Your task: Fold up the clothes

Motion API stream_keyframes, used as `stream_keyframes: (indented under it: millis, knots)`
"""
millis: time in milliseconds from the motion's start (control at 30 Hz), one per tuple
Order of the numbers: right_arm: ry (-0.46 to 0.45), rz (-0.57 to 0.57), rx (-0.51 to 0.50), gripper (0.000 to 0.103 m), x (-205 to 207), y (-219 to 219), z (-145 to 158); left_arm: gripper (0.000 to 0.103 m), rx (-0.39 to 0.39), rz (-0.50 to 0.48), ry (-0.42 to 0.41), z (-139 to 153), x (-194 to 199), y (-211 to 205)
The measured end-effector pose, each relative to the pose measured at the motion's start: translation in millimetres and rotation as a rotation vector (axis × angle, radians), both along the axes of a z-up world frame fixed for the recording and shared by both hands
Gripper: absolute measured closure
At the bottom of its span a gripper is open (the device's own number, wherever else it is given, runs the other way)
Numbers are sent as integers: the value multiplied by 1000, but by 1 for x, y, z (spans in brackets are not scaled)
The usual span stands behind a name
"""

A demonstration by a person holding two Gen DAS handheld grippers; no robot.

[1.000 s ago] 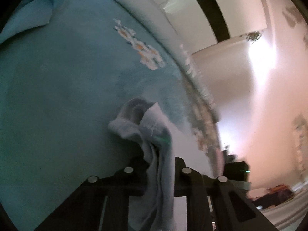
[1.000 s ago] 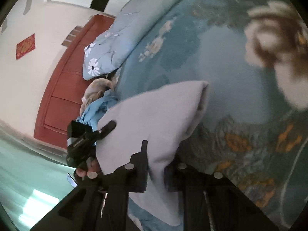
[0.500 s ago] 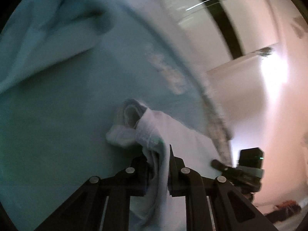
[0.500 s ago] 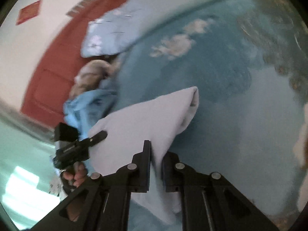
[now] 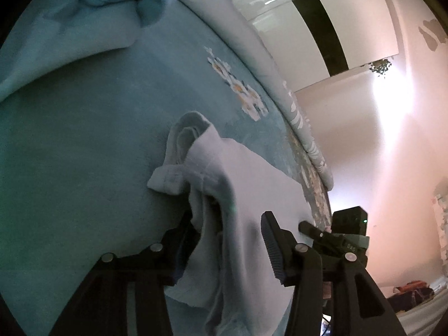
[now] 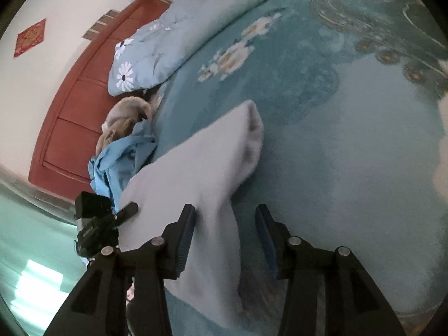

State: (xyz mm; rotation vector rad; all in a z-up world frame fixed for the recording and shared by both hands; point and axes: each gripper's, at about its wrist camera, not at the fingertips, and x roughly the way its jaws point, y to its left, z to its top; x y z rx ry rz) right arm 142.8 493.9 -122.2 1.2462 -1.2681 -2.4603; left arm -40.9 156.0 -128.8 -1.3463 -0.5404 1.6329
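Note:
A pale blue-grey garment (image 5: 246,184) lies folded on the teal bedspread (image 5: 84,140). In the left wrist view its bunched hem droops between the fingers of my left gripper (image 5: 228,224), which stands open around the cloth. In the right wrist view the same garment (image 6: 201,173) stretches away as a long fold, and my right gripper (image 6: 225,221) is open with the cloth lying loose between its fingers. The other gripper (image 6: 98,224) shows at the garment's far corner; in the left wrist view the right one (image 5: 336,232) is seen likewise.
A bright blue garment (image 6: 123,162) and a tan bundle (image 6: 126,114) lie near a flowered blue pillow (image 6: 145,58) by the red headboard (image 6: 70,112). A light blue cloth (image 5: 70,22) is heaped on the bed in the left wrist view.
Both grippers were shut on the garment and have now spread their fingers, letting the cloth go. The garment has settled onto the bedspread.

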Motion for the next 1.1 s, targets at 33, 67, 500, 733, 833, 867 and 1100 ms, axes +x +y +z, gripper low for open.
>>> stream_keyframes:
  millis: [33,67,500,733,833,867,1100]
  knots:
    - [-2,-3,6,57,-2,-2,1,53,-3,4,4,1,1,1]
    - [-3,-5,11,59,-2,-4,2,54,-5,7,7,2,3,1]
    - [104,84,61,93,23,-19,50,84,-16,8,95,45,41,17]
    - [175,34,81,93,97,33,86,84,28,-131,171,99,92,93]
    - [174,12,140,93,131,70,107,84,47,-224,207,125,125,152]
    - [172,4,162,93,143,84,114,84,54,-255,218,134,136,171]
    - [165,-160,272,93,245,182,179,84,102,-470,304,194,214,308]
